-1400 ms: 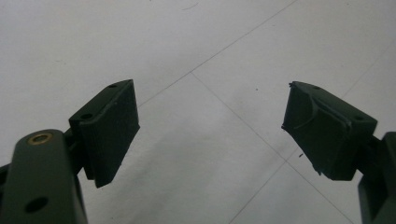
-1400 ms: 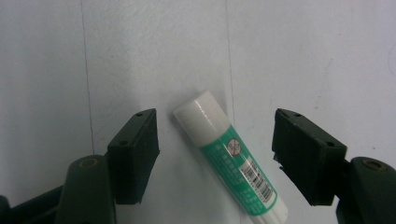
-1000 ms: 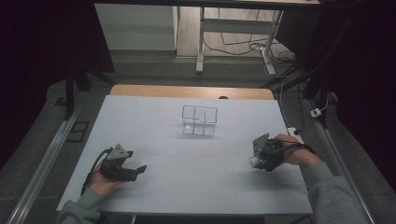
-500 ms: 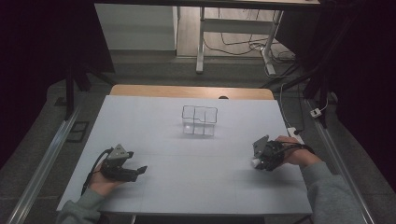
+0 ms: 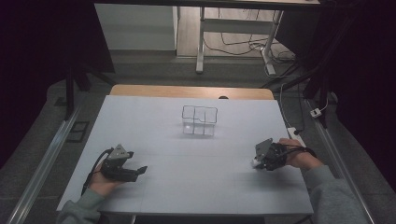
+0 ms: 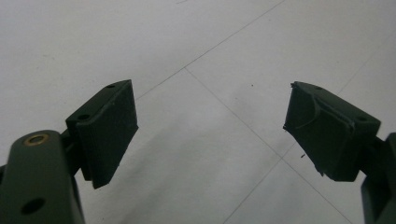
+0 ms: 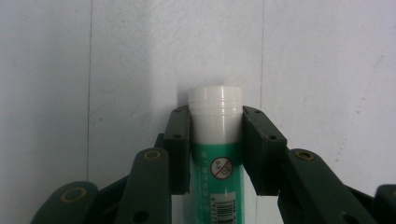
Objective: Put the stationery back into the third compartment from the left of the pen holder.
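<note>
**Right gripper has the tube; wire basket sits up-table and to its left**

Left side first: we see the left gripper [image 5: 140,170] low over the near-left part of the white table [image 5: 154,121], held in the person's left hand [image 5: 100,183]. In the left gripper view its jaws stand wide apart with only bare table between them. It holds nothing and is idle.

Centre: the wire basket [image 5: 200,120] stands upright toward the far middle of the table, split into compartments. From the high view we can't tell if anything is in it; it looks empty.

Right side: the right gripper [image 5: 256,161] sits near the table's right edge, in the person's right hand [image 5: 299,155]. In the right gripper view its jaws are closed onto a green-and-white tube [image 7: 218,154], pads clamped on both sides just below the white cap [image 7: 216,103]. The tube's long axis runs along the jaws, cap end pointing away from the hand and toward the table surface. In the high view we see only a small white bit at the jaw tips.

Key relation: the basket lies well apart from the held tube, forward and to the left of the right gripper. The right gripper is the nearer of the two, though not by much. Our read: if the tube goes to the basket, it needs a carry up-table and leftward, and the cap end has to come over the rim and into a compartment.
</note>
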Action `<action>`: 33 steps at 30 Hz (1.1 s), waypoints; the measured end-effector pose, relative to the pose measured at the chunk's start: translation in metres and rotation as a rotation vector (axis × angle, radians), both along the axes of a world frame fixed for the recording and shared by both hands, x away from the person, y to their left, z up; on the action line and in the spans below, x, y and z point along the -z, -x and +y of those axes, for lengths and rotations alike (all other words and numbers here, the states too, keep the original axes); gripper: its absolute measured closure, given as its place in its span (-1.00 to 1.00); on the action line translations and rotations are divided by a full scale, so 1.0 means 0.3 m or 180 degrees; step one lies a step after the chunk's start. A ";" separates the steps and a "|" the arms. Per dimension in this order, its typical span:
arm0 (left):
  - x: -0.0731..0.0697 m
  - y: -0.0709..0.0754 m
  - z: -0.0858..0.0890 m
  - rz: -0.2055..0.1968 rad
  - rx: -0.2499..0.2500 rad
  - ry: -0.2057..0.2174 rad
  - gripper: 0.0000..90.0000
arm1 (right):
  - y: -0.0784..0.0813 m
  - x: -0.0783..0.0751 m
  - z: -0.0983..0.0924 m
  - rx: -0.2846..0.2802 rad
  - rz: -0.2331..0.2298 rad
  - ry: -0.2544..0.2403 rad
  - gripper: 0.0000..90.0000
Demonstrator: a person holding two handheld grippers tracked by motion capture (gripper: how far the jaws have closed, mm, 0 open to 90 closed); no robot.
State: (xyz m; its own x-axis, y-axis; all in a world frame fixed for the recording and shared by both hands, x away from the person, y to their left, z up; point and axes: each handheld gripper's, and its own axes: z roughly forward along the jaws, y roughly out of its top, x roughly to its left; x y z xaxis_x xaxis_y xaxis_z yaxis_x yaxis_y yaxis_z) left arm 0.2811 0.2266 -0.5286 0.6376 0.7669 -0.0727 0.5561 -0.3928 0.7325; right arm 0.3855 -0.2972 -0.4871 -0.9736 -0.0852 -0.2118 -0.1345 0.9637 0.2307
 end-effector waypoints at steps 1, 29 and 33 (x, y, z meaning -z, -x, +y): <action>0.000 0.000 0.000 0.0001 -0.0002 0.0000 -0.63 | -0.001 -0.003 -0.004 0.0035 -0.0008 -0.0046 0.43; 0.000 -0.003 0.001 0.0015 -0.0002 0.0018 -0.63 | 0.121 -0.092 -0.029 0.1242 -0.0217 -0.1148 0.43; 0.001 -0.003 0.001 0.0022 0.0002 0.0023 -0.63 | 0.138 -0.113 -0.025 0.1518 -0.0130 -0.1448 0.43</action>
State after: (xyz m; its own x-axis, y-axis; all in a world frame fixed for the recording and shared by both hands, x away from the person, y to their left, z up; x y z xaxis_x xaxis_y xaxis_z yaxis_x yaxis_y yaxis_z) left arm 0.2821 0.2270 -0.5289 0.6375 0.7660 -0.0826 0.5609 -0.3878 0.7315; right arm 0.3442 -0.3046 -0.4533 -0.8729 0.4601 -0.1625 0.2657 0.7274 0.6327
